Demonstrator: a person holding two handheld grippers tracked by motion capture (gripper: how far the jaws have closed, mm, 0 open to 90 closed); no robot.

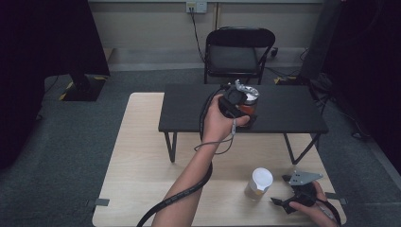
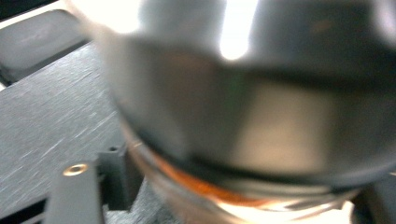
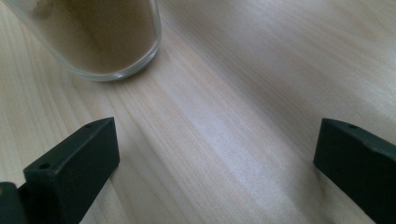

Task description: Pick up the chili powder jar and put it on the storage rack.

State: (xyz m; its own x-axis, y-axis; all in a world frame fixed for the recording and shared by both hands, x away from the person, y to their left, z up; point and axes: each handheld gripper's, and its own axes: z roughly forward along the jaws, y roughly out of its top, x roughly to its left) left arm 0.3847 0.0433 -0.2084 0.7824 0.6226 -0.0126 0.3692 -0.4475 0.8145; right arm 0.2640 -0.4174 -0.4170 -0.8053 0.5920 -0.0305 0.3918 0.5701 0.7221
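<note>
The jar (image 1: 248,105) on the black shelf (image 1: 288,111) is glass, rigid and slick, likely heavy with its contents. Your left gripper (image 1: 235,105) is at its body; whether it's clamped I cannot tell. Your right gripper (image 3: 215,158) rests agape by the cup (image 1: 259,183).

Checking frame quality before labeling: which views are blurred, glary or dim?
Left gripper view: worst, the jar sits too close and is a blur, with white glare at its top. Right gripper view: evenly lit, table grain is sharp, the glass is cropped and a bit soft. High view: table well lit, both sides of the room near black; the jar is small and half hidden by the left gripper.
</note>
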